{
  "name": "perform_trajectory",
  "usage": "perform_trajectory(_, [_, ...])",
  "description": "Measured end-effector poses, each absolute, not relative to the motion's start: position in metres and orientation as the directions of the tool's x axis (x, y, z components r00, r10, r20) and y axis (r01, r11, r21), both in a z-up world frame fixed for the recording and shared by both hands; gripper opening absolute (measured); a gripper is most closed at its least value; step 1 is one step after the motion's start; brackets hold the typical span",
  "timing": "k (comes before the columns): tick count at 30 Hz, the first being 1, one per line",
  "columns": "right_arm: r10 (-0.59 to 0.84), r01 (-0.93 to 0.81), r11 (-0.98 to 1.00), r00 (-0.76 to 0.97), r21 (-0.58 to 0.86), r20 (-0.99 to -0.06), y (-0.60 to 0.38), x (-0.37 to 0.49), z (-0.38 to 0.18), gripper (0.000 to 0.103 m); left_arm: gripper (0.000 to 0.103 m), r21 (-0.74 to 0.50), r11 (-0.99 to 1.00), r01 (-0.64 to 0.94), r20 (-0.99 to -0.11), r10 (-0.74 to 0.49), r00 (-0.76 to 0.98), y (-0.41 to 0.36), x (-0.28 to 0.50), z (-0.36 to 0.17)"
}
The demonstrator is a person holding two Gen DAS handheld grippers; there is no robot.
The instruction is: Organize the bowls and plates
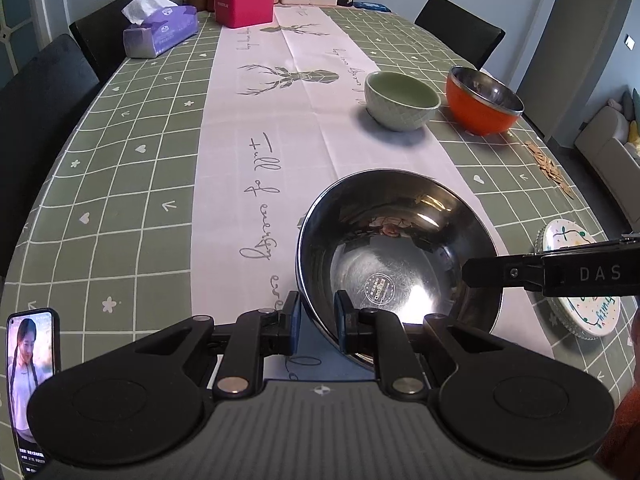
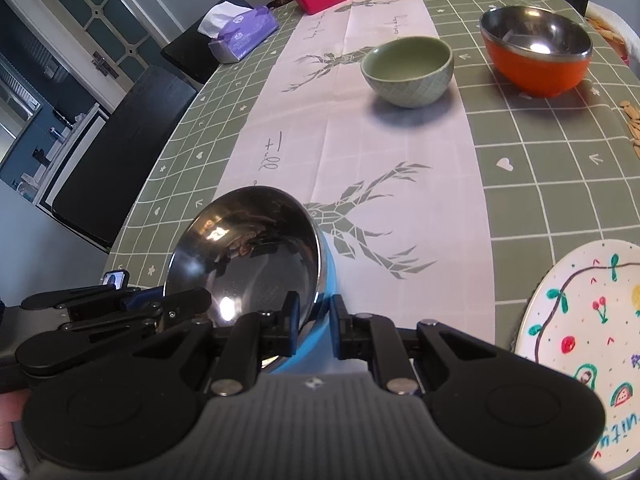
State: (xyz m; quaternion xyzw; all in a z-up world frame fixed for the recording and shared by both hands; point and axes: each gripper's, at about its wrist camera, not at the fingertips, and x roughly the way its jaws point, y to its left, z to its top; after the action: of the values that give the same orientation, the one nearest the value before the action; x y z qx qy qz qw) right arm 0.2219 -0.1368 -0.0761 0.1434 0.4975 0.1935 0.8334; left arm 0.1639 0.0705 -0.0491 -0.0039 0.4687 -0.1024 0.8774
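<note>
Both grippers are on the steel bowl (image 1: 400,256) with the blue outside, near the front of the bench (image 1: 120,184): the left gripper (image 1: 317,322) and the right gripper (image 2: 314,326) each have their jaws astride its rim, one finger inside and one outside, seemingly clamped. The step looks like carrying it to be nested. Next, probably lift it level and take it toward the green bowl (image 2: 408,70) or orange bowl (image 2: 536,48), well apart beyond.

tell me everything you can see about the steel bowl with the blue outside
The steel bowl has a shiny, lightly scratched mirror lining with a round stamp at its bottom, and a light blue outer shell. It looks empty and sits tilted over the pale table runner. The left gripper and right gripper each straddle its rim, one finger inside and one outside. Whether its base touches the table cannot be told.
</note>
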Motion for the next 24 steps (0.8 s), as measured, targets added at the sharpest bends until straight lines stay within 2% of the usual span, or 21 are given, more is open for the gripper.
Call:
perform_trajectory(9, [0.465, -0.179, 0.884, 0.432, 0.432, -0.773, -0.136, 0.221, -0.078, 0.014, 0.019, -0.116, 0.978, 0.173, -0.82, -0.192, 0.538, 0.071, 0.165, -0.05])
perform_trajectory(14, [0.475, -0.175, 0.878, 0.427, 0.445, -0.77, -0.138, 0.223, -0.079, 0.015, 0.024, -0.155, 0.974, 0.164, -0.821, -0.219, 0.528, 0.075, 0.167, -0.051])
perform_trajectory(17, [0.482, -0.177, 0.874, 0.431, 0.452, -0.763, -0.139, 0.223, -0.078, 0.019, 0.035, -0.171, 0.972, 0.162, -0.815, -0.232, 0.532, 0.077, 0.167, -0.05])
perform_trajectory(18, [0.482, -0.18, 0.874, 0.434, 0.451, -0.761, -0.139, 0.223, -0.078, 0.019, 0.041, -0.17, 0.972, 0.163, -0.813, -0.232, 0.534, 0.077, 0.167, -0.05])
perform_trajectory(20, [0.479, -0.186, 0.876, 0.442, 0.445, -0.759, -0.139, 0.223, -0.075, 0.035, 0.056, -0.165, 0.972, 0.167, -0.807, -0.23, 0.544, 0.078, 0.166, -0.048])
perform_trajectory(24, [0.473, -0.179, 0.879, 0.458, 0.442, -0.753, -0.142, 0.222, -0.072, 0.038, 0.06, -0.167, 0.972, 0.166, -0.79, -0.233, 0.567, 0.082, 0.165, -0.042])
